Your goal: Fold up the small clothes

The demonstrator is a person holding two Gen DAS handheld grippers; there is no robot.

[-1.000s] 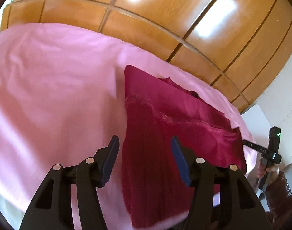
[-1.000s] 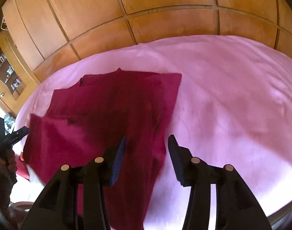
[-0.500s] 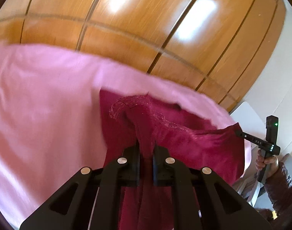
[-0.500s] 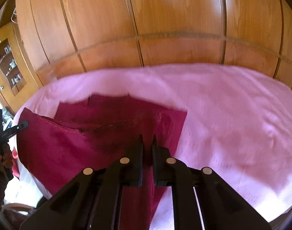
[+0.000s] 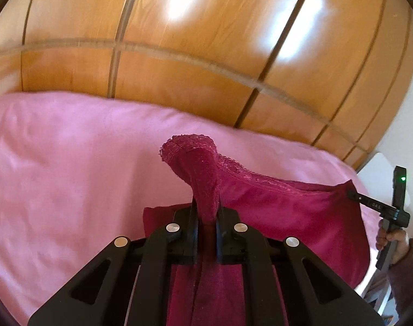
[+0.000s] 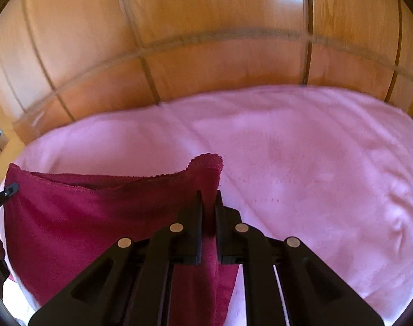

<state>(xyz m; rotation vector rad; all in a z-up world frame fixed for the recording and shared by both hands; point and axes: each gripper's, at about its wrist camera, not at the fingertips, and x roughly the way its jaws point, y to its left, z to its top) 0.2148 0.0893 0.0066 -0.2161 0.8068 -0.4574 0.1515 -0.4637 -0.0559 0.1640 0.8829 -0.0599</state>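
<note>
Left gripper (image 5: 206, 206) and right gripper (image 6: 208, 201) each pinch a lace-edged corner of the crimson garment (image 5: 287, 212), lifted mid-frame over pink sheet (image 6: 315, 163). Soft, light, probably slippery; grip hems.

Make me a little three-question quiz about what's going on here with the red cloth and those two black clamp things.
1. True or false: the left gripper is shut on the dark red garment.
2. What is the right gripper doing? A) hanging open above the pink sheet B) pinching a corner of the garment C) resting on the wooden panelling
3. Fill in: the garment's top edge between the two grippers is trimmed with ____.

Key
1. True: cloth is bunched between its fingers.
2. B: the fingers are closed on a raised corner.
3. Lace, seen best in the left wrist view.
</note>
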